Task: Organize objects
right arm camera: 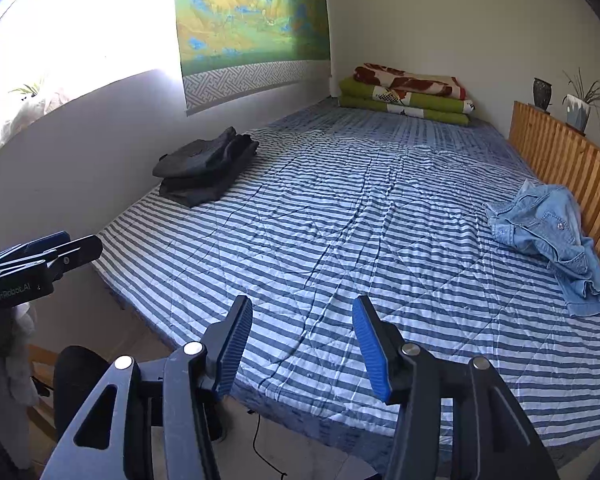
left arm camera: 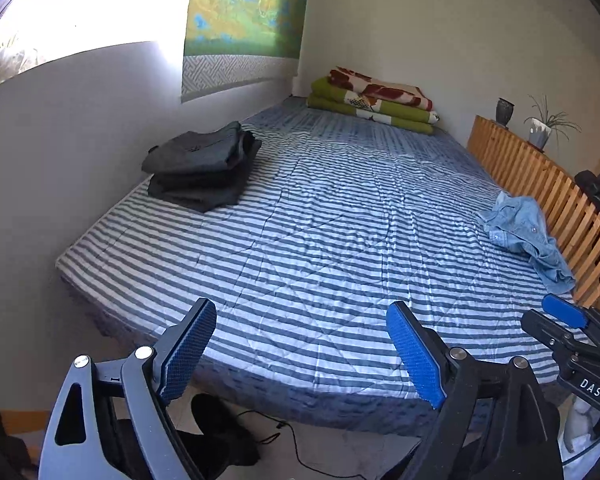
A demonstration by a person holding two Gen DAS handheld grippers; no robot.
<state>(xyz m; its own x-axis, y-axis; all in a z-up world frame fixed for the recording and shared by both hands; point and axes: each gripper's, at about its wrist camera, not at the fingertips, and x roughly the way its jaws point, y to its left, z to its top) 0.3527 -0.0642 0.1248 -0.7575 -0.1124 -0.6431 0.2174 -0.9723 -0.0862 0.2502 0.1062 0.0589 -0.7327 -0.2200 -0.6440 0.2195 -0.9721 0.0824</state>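
I am looking down the length of a bed (left arm camera: pixel 300 216) covered by a blue and white striped quilt, seen from just past its near edge. My left gripper (left arm camera: pixel 300 350) hangs over that near edge with its blue-padded fingers spread wide and nothing between them. My right gripper (right arm camera: pixel 302 346) is beside it, further to the right, its fingers parted less widely and also empty; neither one touches the quilt. On the left side of the bed, close to the grey wall, sits a neat stack of folded dark clothes (left arm camera: pixel 202 166), dark grey on top and black beneath. On the right side, against the slatted wooden bed rail (left arm camera: pixel 540 184), lies a crumpled light blue denim jacket (right arm camera: pixel 552 236), unfolded, with a metal button showing. The stack and the jacket are well apart, with bare quilt between them. At the far end of the bed, in the corner, is a pile of folded blankets (right arm camera: pixel 406 94), green ones below and a red and cream one on top. A landscape wall hanging (right arm camera: pixel 248 20) in green and yellow hangs on the left wall next to a very bright window. On a ledge behind the rail stand a dark vase (right arm camera: pixel 542 94) and a potted plant (right arm camera: pixel 580 106). A black cable (left arm camera: pixel 284 436) trails on the floor below the bed's edge.
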